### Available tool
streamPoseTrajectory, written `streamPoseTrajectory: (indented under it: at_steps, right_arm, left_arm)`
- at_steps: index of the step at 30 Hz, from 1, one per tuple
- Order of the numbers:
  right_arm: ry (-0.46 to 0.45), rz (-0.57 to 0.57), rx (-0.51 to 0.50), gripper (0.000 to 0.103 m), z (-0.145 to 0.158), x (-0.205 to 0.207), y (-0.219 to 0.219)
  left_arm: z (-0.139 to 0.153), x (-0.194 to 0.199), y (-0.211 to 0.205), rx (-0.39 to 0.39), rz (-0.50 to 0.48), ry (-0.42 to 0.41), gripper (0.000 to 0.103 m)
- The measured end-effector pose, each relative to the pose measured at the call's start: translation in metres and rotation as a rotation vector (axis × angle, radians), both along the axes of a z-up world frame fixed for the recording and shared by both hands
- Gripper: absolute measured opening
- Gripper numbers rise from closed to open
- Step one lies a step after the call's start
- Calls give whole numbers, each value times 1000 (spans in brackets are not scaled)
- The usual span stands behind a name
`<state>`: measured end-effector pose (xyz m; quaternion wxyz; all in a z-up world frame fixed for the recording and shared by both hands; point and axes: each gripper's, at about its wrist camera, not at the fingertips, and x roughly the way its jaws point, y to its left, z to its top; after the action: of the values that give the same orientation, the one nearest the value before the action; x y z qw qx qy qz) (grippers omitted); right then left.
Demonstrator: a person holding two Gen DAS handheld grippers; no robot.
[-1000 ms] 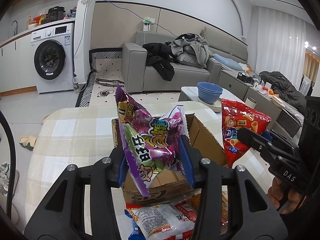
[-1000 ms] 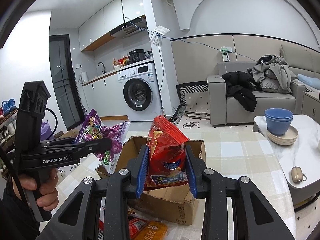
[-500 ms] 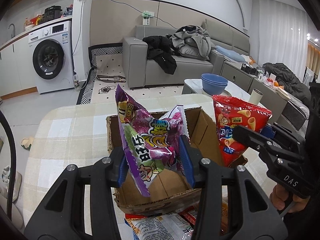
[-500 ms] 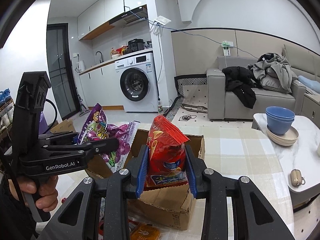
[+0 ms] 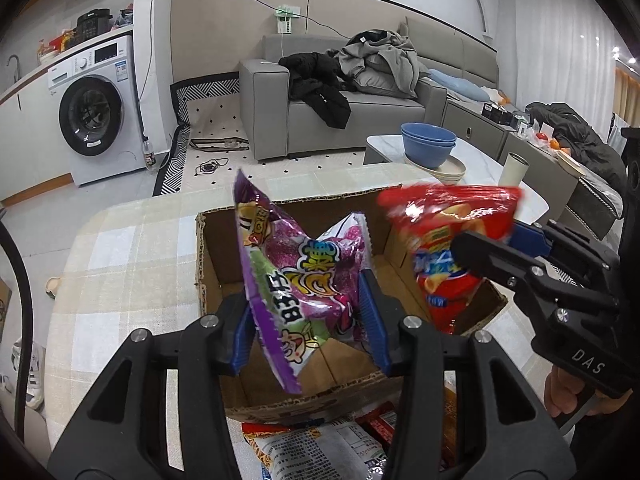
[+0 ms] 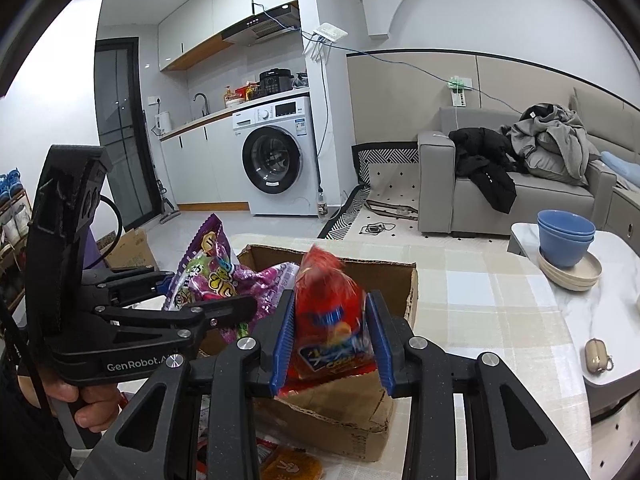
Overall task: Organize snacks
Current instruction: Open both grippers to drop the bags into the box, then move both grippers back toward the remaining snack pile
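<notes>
My left gripper (image 5: 308, 320) is shut on a purple snack bag (image 5: 296, 280) and holds it over the open cardboard box (image 5: 212, 256) on the checked table. My right gripper (image 6: 330, 340) is shut on a red snack bag (image 6: 332, 316), also over the box (image 6: 392, 272). The red bag (image 5: 444, 240) shows blurred at the right of the left wrist view, in the right gripper (image 5: 500, 256). The purple bag (image 6: 216, 276) and left gripper (image 6: 208, 300) show at the left of the right wrist view.
More snack packets (image 5: 320, 452) lie on the table in front of the box. Blue bowls on a plate (image 6: 566, 244) and a small pouch (image 6: 598, 356) sit on a white side table at the right. A sofa and washing machine stand behind.
Both grippers have moved forward and lowered over the box, each keeping its bag. The red bag is now blurred by motion.
</notes>
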<state>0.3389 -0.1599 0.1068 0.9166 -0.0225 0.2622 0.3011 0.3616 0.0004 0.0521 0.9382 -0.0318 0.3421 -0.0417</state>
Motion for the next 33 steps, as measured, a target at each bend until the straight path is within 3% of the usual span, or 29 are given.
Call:
streamPoseTrajectory:
  at_steps: [4, 6, 8, 10, 13, 14, 16, 22, 33]
  right_arm:
    - [3, 3, 4, 44, 2, -1, -1]
    - [-4, 0, 4, 50, 4, -3, -3]
    - [-8, -9, 7, 57, 6, -6, -6]
    - [-1, -19, 11, 74, 8, -8, -12]
    - [1, -25, 27, 91, 11, -15, -21]
    - [3, -29, 27, 94, 12, -17, -24]
    - [7, -36, 34, 102, 14, -23, -30]
    - [42, -46, 22, 102, 12, -41, -44]
    - [15, -88, 13, 102, 10, -84, -64]
  left_arm:
    - [5, -1, 1, 0, -6, -9, 47]
    - [9, -6, 3, -1, -1, -18, 58]
    - [11, -12, 6, -10, 3, -26, 80]
    - [15, -20, 8, -20, 10, -38, 81]
    - [19, -35, 12, -21, 19, -37, 90]
    - [20, -39, 12, -21, 21, -41, 99]
    - [21, -56, 15, -25, 26, -53, 102]
    - [27, -95, 17, -21, 35, -57, 102]
    - [23, -155, 12, -9, 51, -54, 102]
